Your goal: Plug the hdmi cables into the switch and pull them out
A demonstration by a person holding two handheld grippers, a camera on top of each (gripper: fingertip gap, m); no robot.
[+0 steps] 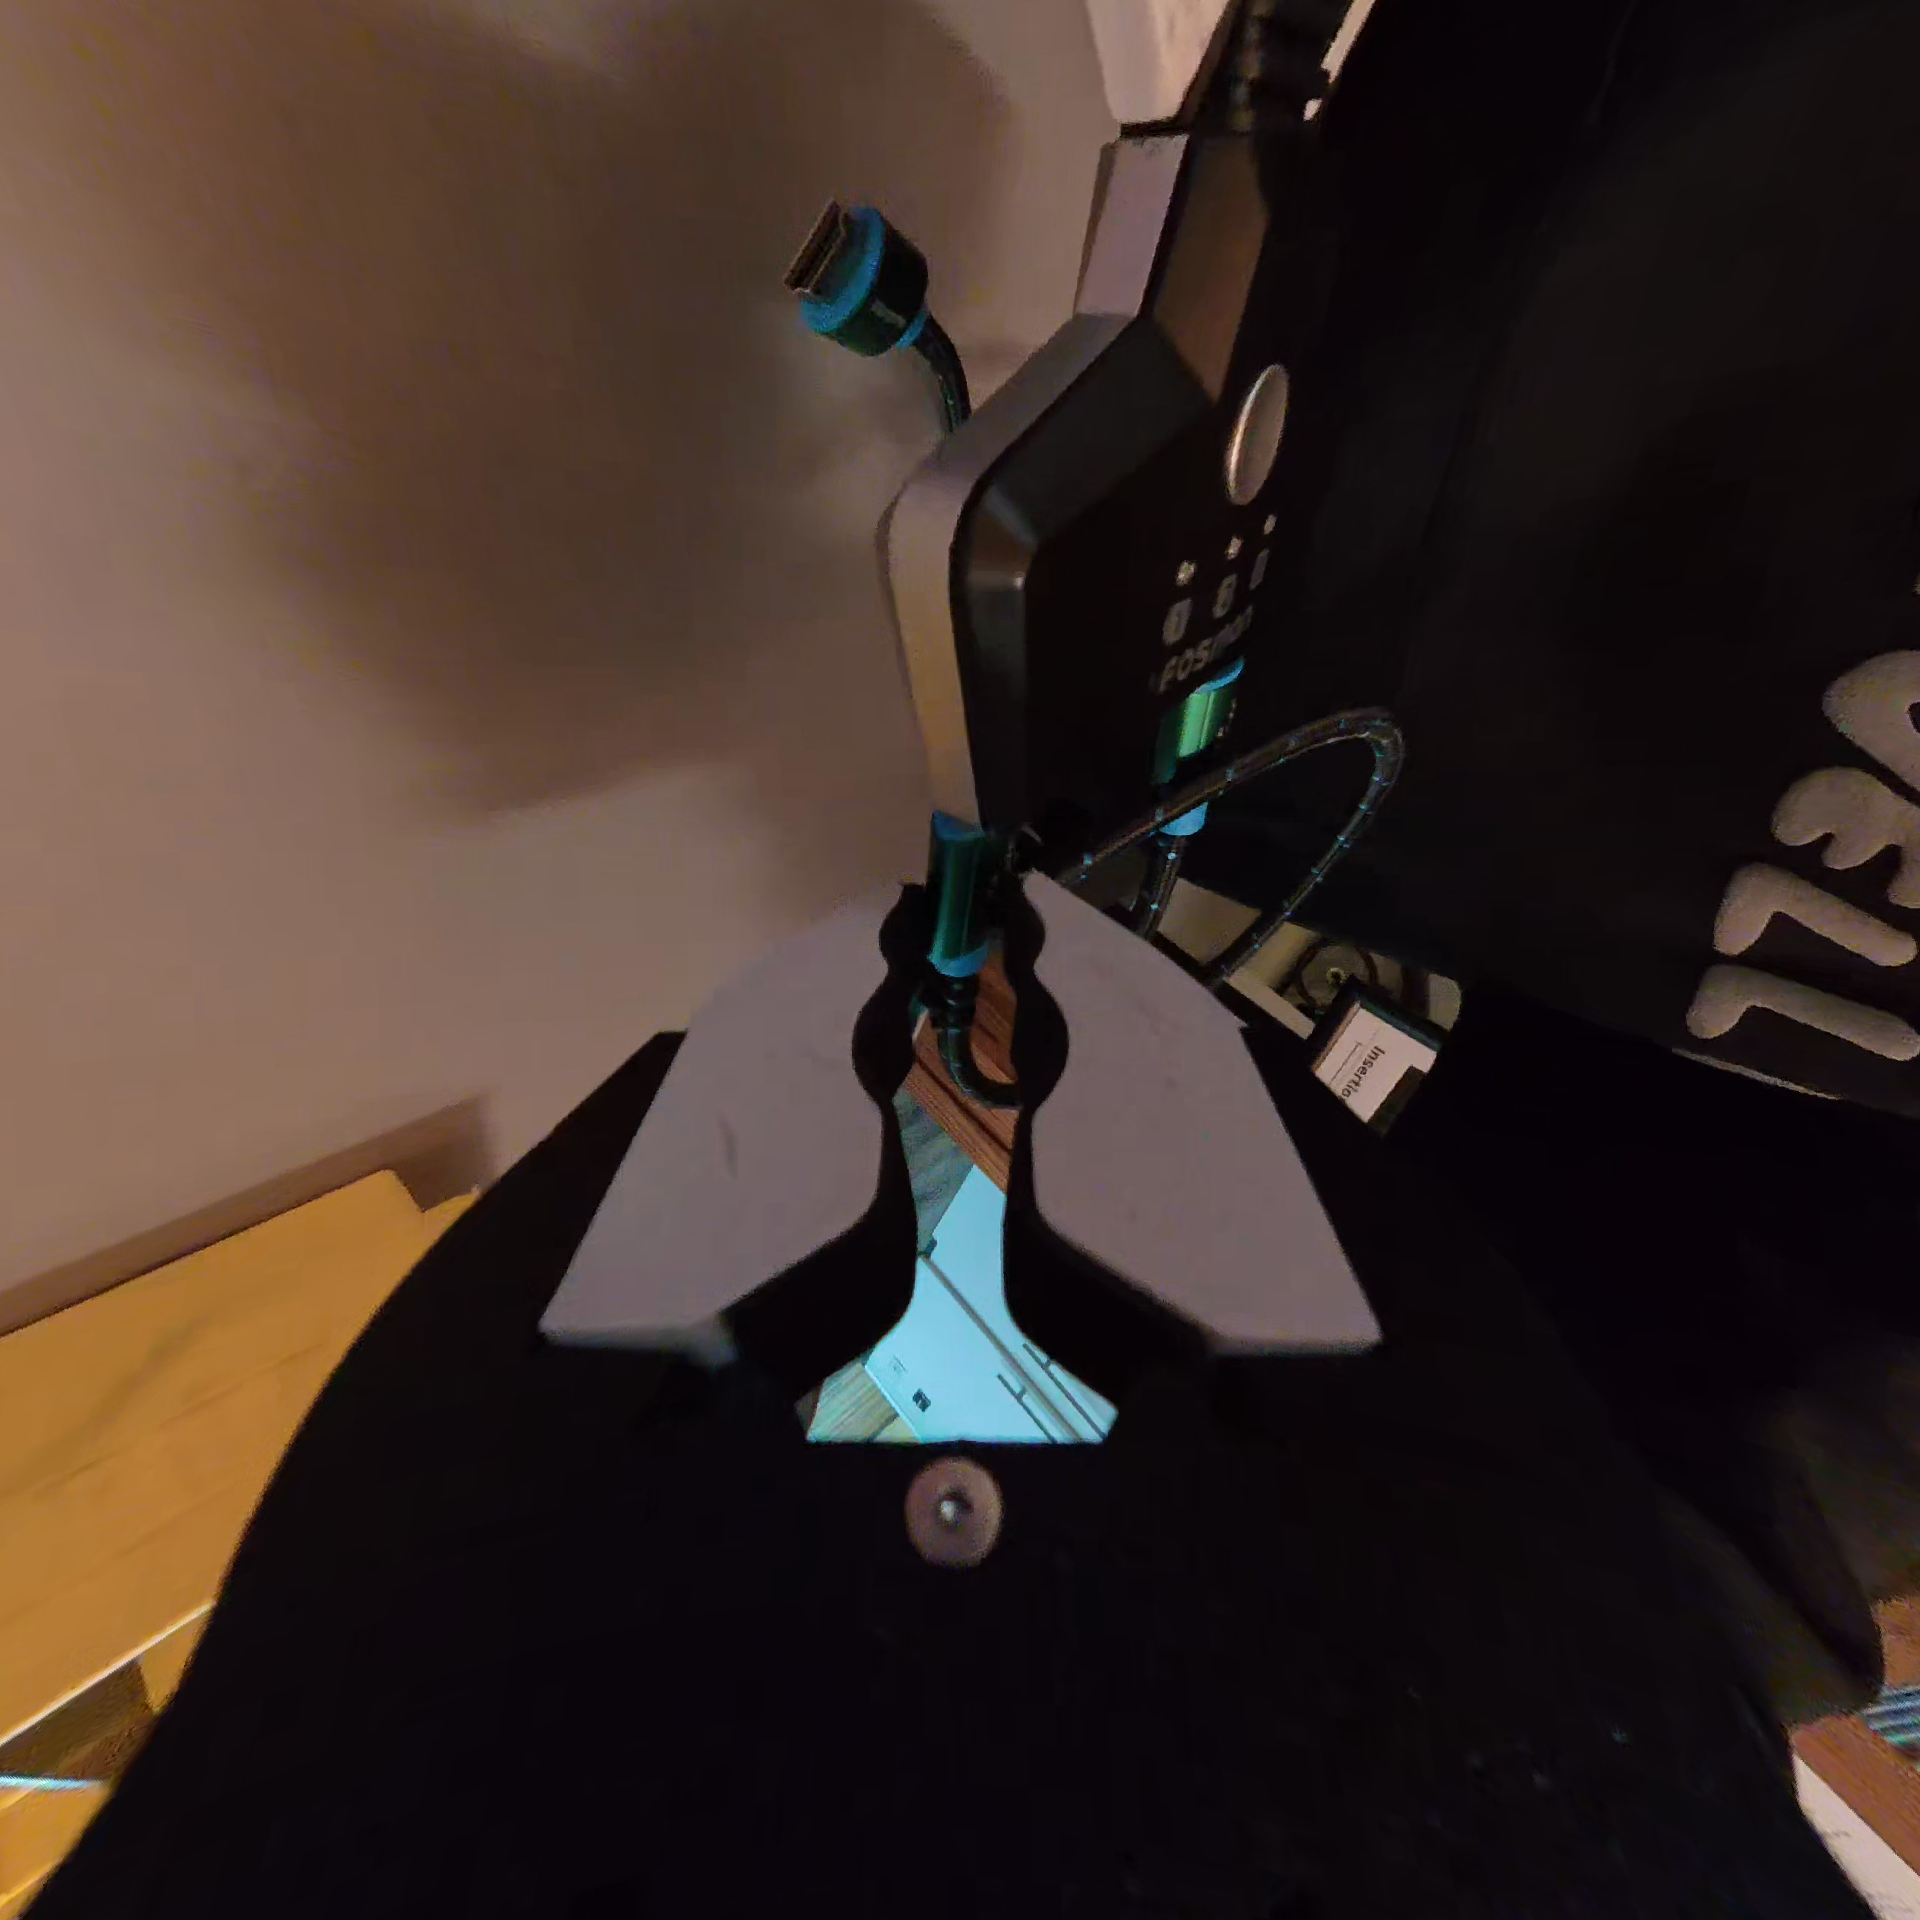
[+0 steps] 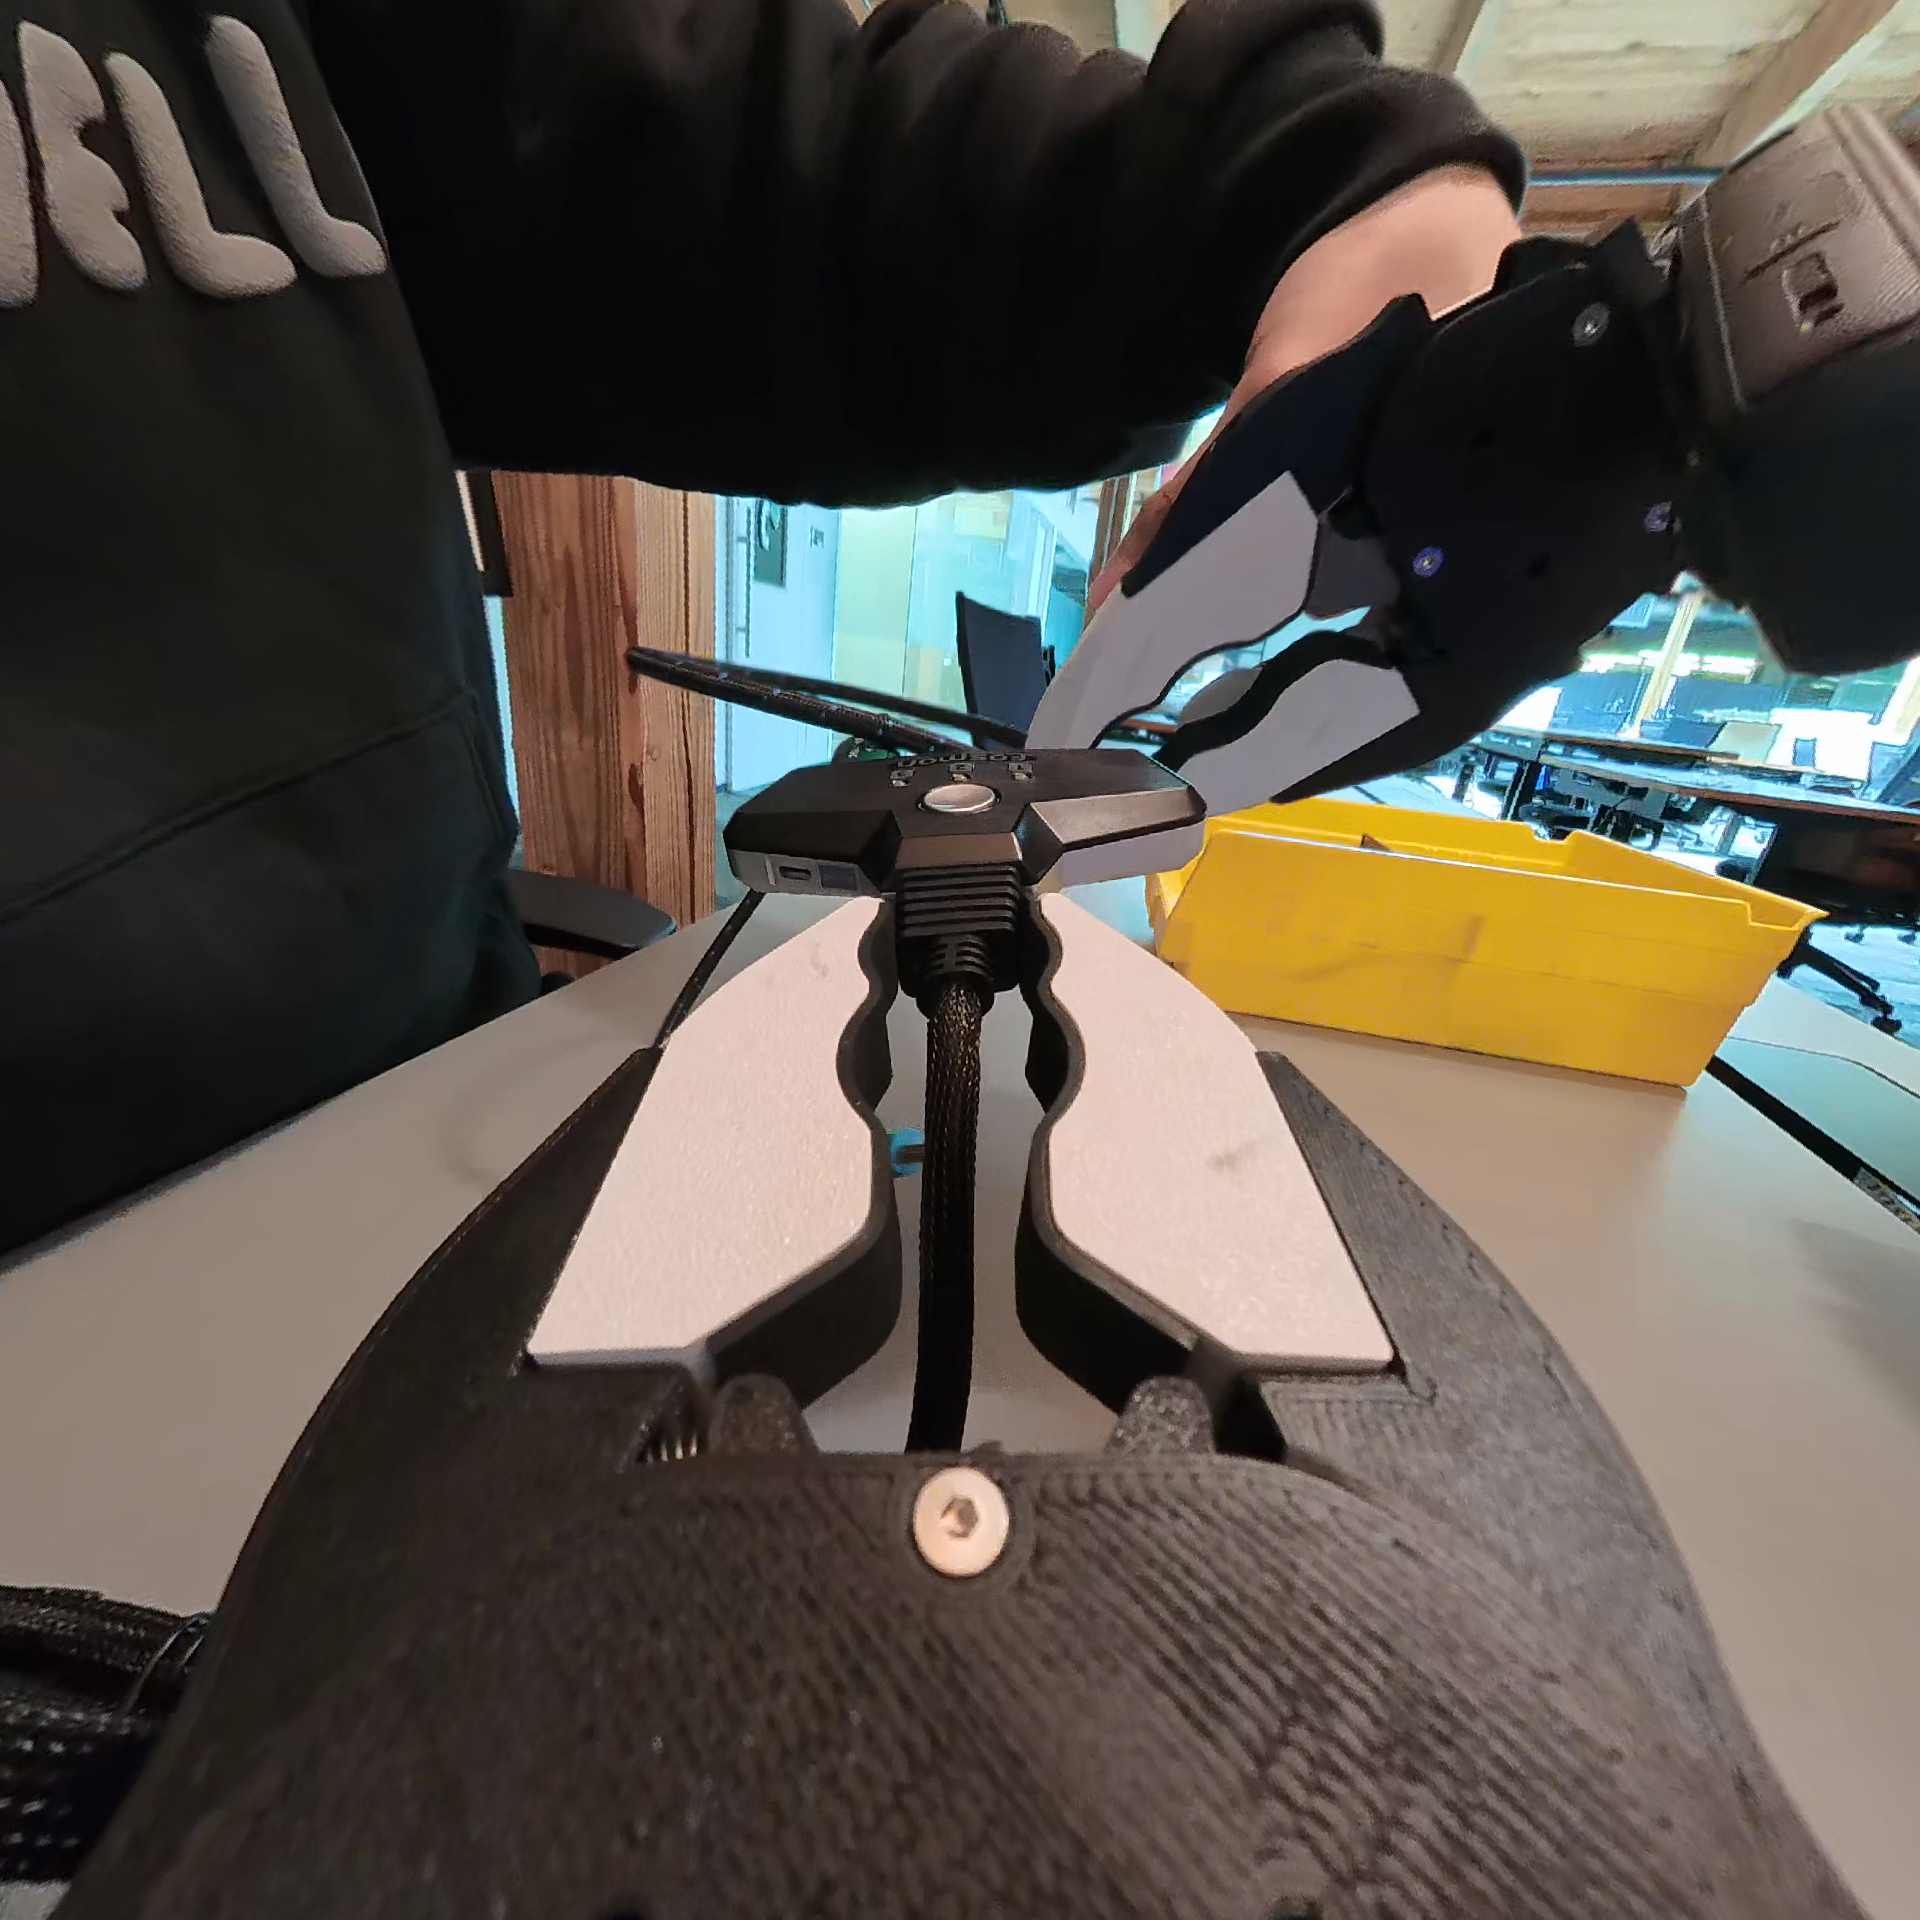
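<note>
The black HDMI switch (image 2: pixel 966 821) with a round silver button is held just above the grey table. My right gripper (image 2: pixel 956 935) is shut on the ribbed collar of its fixed black braided cable (image 2: pixel 951 1195). In the left wrist view the switch (image 1: pixel 1091 582) stands on end. My left gripper (image 1: pixel 966 920) is shut on a green-and-blue HDMI plug (image 1: pixel 954 883) whose tip meets the switch's port edge; I cannot tell whether it is seated. A second green plug (image 1: pixel 1200 727) sits in a port. A third plug (image 1: pixel 857 275) lies loose. The left gripper also shows in the right wrist view (image 2: pixel 1127 743).
A yellow bin (image 2: pixel 1455 935) stands on the table (image 2: pixel 1507 1195) right of the switch; it also shows in the left wrist view (image 1: pixel 156 1403). The person's black hoodie (image 2: pixel 208 623) fills the left. A wooden post (image 2: pixel 603 675) is behind. A braided cable loop (image 1: pixel 1340 769) hangs by the switch.
</note>
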